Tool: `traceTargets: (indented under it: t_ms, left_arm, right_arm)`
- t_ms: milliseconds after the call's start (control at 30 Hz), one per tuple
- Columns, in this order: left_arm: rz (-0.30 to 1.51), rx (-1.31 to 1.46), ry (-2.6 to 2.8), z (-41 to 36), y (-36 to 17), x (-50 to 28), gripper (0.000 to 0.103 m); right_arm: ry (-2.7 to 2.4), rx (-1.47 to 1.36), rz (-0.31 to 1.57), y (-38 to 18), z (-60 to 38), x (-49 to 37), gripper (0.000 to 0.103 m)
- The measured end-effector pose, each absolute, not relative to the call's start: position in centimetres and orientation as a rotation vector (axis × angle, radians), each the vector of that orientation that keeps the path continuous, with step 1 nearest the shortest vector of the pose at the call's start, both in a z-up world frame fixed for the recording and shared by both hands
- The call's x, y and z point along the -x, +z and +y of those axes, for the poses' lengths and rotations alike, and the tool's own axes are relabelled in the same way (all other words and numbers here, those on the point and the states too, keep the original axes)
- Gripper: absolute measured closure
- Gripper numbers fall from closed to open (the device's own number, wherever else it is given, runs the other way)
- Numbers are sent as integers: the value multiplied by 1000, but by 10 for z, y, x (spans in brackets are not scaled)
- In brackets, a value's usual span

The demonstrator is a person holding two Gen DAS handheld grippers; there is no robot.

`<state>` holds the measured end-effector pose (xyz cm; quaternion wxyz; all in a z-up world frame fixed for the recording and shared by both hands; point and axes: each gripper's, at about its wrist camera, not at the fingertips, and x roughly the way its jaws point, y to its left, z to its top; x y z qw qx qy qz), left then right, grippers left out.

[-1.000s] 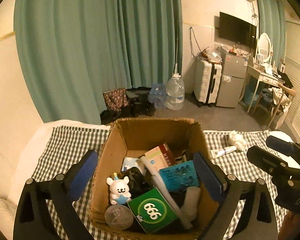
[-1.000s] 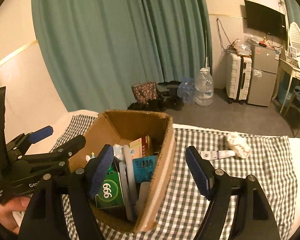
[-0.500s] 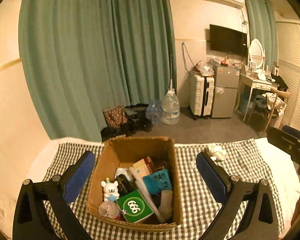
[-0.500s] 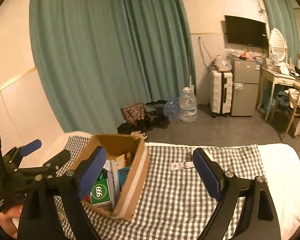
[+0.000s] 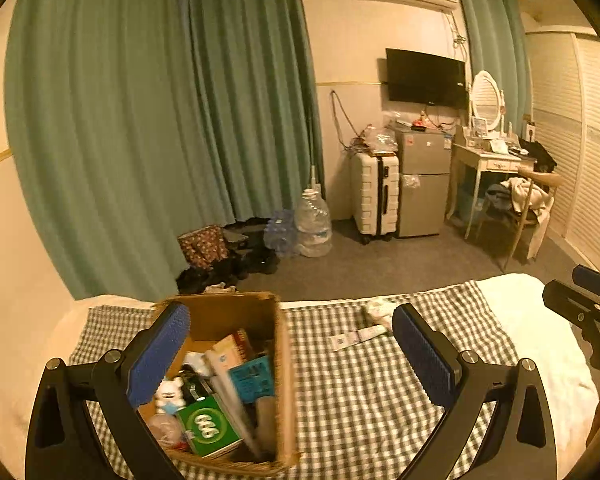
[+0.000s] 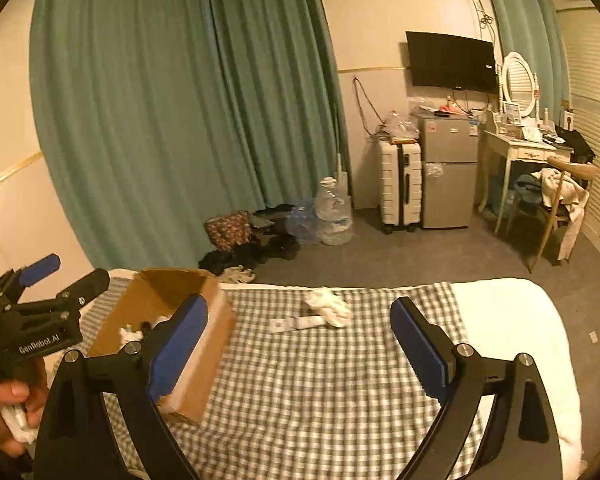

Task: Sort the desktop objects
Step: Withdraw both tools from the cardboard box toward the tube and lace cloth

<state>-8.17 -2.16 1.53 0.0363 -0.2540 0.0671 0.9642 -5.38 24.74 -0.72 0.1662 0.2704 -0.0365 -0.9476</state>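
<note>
An open cardboard box stands on the checked cloth, packed with a green "666" pack, a white toy figure, a blue packet and other items. It also shows in the right wrist view. A white tube and a crumpled tissue lie on the cloth to the box's right. My left gripper is open and empty above the box's right side. My right gripper is open and empty above the cloth.
The cloth covers a white bed. Beyond lie grey floor, green curtains, bags and water bottles, a suitcase, a small fridge and a dressing table with chair.
Both grippers have pulled back and up from the box and swung right. The box now looks smaller and further left in both views. Both stay open and empty.
</note>
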Motion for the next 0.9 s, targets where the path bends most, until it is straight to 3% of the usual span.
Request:
traceTargets:
  t_ms: [200,300,533,667,900]
  left_arm:
    - [169,757,2940,9,-14,103,0]
    - [82,912,2866,20,-43,131,0]
    - [260,993,2838,37,-73,166,0]
    - [96,940,2818,18,-84,173,0]
    - [84,1067,2787,16,-127,212,0]
  right_arm:
    - [-2713,-787,-136,-26,280,77,10]
    - [-2712,-800,-99,-44,287,90,10]
    - [-2660,-959,-134,-94,283,138,10]
    - [-2680,-970,-55,-99,274,150,10]
    - [-2671,-982,-47,-115,262,166,10]
